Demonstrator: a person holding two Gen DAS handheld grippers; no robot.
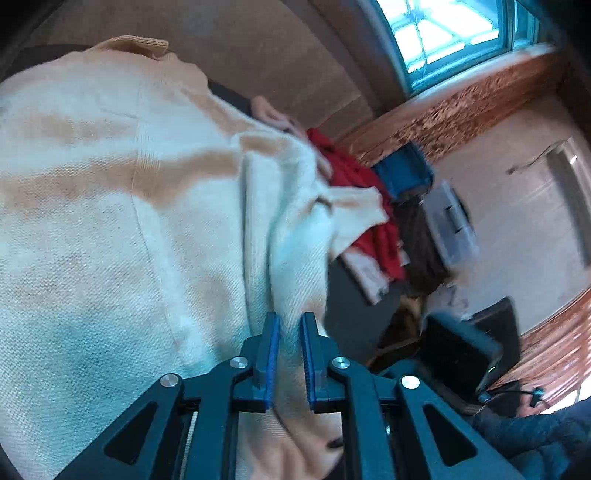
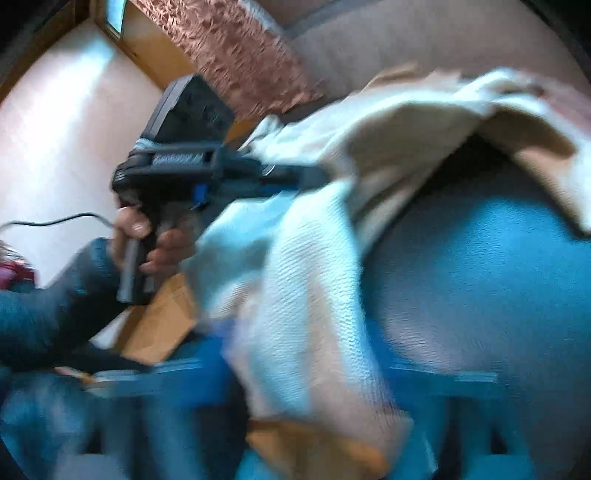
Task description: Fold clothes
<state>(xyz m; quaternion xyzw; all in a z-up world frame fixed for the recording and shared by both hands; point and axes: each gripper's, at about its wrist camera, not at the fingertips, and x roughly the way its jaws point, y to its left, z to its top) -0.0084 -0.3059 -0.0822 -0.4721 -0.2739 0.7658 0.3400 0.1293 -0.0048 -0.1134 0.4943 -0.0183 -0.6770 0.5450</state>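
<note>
A cream knit sweater (image 1: 147, 221) fills the left wrist view, bunched into folds towards the right. My left gripper (image 1: 290, 321) has its blue pads close together on a fold of that sweater. The right wrist view shows the same left gripper (image 2: 306, 173) from the side, a hand (image 2: 162, 251) on its handle and its tip buried in the cream sweater (image 2: 314, 277). The sweater drapes down over the middle of my right gripper (image 2: 295, 376). Its blue fingers (image 2: 443, 376) are smeared sideways by blur and their tips are hidden.
A red garment (image 1: 354, 177) lies past the sweater, with a blue bin (image 1: 402, 170) and a grey plastic box (image 1: 450, 221) behind it. A brown sofa back (image 1: 258, 44) runs along the top under a window (image 1: 443, 33). A dark sleeve (image 2: 44, 306) is at lower left.
</note>
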